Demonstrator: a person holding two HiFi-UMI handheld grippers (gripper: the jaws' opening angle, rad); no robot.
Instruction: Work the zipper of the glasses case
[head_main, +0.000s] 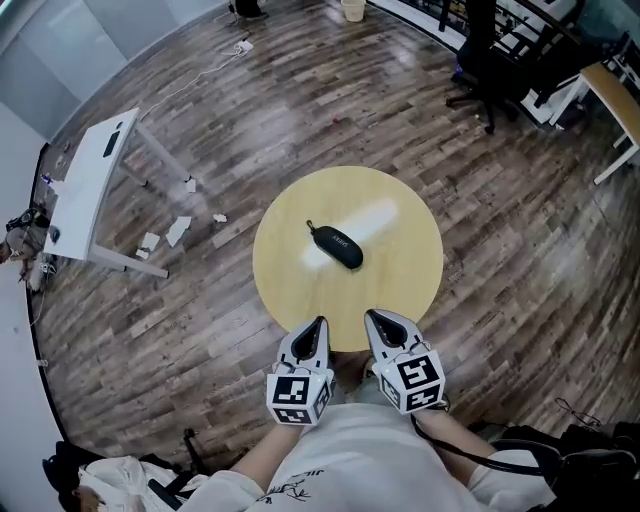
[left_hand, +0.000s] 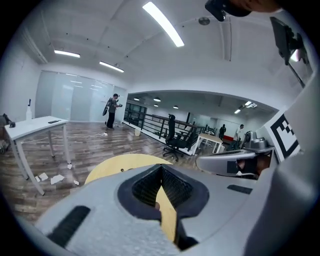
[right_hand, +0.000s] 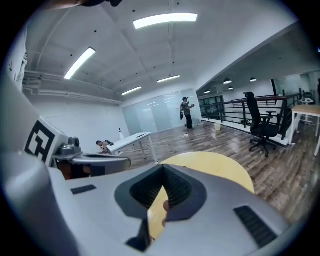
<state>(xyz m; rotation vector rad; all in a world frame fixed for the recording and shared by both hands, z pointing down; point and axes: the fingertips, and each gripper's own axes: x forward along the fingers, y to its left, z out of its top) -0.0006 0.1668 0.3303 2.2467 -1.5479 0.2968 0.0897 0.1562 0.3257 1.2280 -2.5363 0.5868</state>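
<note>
Black, oblong and soft-looking, the zippered glasses case (head_main: 337, 246) lies near the middle of the round, pale-yellow wooden worktop (head_main: 400, 285). It sits at a slant, and its small pull tab (head_main: 310, 224) sticks out at the end that is up and to the left in the head view. Nothing touches it.

My left gripper (head_main: 320, 325) and my right gripper (head_main: 371, 316) hang side by side over the worktop's near edge. They are close to my body and well apart from the case, and both point toward it. In the left gripper view, the fingers of my left gripper (left_hand: 161, 169) are pressed together at their tips with nothing between them. Only the yellow worktop shows through the slot below the tips. In the right gripper view, my right gripper (right_hand: 162, 171) looks the same: fingers closed and empty.

Around the worktop is a dark wood-plank floor (head_main: 250, 120). A white rectangular desk (head_main: 85, 195) stands off to my left, with scraps of white paper (head_main: 178, 230) on the floor beside it. A black office chair (head_main: 485, 60) stands far off to my right.
</note>
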